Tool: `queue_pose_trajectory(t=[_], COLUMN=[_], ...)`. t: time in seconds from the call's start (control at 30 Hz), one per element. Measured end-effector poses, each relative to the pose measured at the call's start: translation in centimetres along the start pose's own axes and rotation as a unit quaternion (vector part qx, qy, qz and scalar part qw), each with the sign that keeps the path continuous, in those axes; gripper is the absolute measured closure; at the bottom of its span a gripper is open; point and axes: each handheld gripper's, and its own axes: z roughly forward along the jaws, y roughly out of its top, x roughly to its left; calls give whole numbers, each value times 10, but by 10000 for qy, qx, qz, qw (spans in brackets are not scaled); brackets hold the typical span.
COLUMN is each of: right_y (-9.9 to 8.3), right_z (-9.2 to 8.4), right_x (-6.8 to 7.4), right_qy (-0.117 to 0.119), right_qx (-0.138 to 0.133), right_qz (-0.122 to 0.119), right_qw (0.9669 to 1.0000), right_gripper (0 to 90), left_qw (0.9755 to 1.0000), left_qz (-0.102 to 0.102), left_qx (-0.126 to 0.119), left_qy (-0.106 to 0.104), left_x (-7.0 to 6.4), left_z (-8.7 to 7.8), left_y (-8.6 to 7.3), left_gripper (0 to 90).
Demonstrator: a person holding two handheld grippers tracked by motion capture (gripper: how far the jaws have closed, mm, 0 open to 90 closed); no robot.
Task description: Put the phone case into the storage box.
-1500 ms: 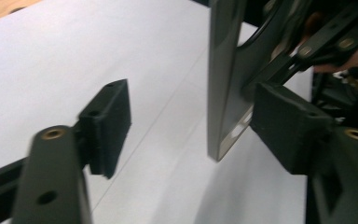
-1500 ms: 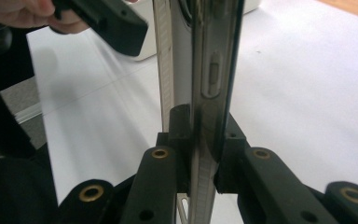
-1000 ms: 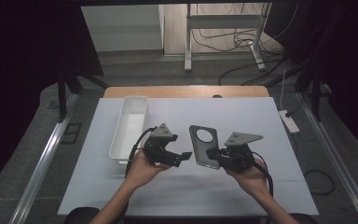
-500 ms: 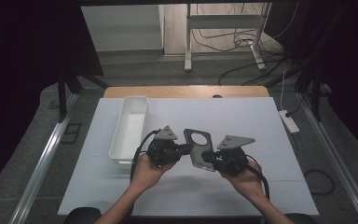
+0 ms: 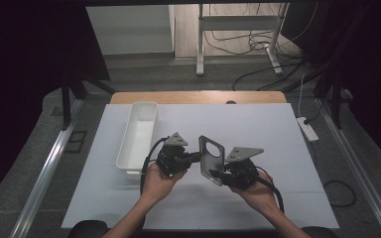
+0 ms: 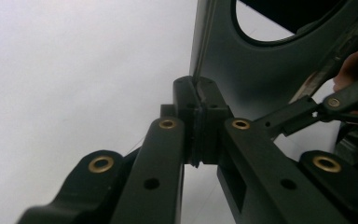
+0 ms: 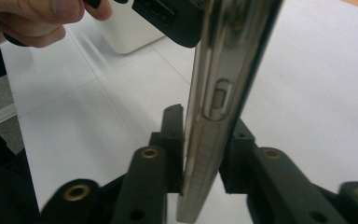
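While unmarked, phone case (image 5: 211, 158) between tools.

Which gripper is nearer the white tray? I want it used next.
Left. The left gripper sits just beside the white tray; the right gripper is farther off, beyond the phone case.

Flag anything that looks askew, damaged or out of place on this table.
Nothing looks damaged or spilled. The one oddity: the dark phone case is off the table, tilted on edge between the left tool, shut on its edge, and the right tool. The white bin sits square.
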Motion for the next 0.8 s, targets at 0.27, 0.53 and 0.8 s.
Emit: queue_pose_trajectory(t=[0.27, 0.53, 0.8], right_y=[-1, -5, -8], right_z=[-1, -3, -8], right_x=[-1, -7, -16], right_qy=[-18, 47, 77], right_qx=[32, 77, 87], right_qz=[45, 176, 354], right_qw=[10000, 9998, 9993], right_gripper=[595, 499, 417], left_qw=[9996, 9988, 9979], left_qz=[-74, -160, -276], left_qx=[86, 124, 103], left_qy=[244, 453, 576], left_x=[7, 16, 26], left_z=[-1, -6, -12], left_y=[-1, -1, -1], left_gripper=[889, 889, 889])
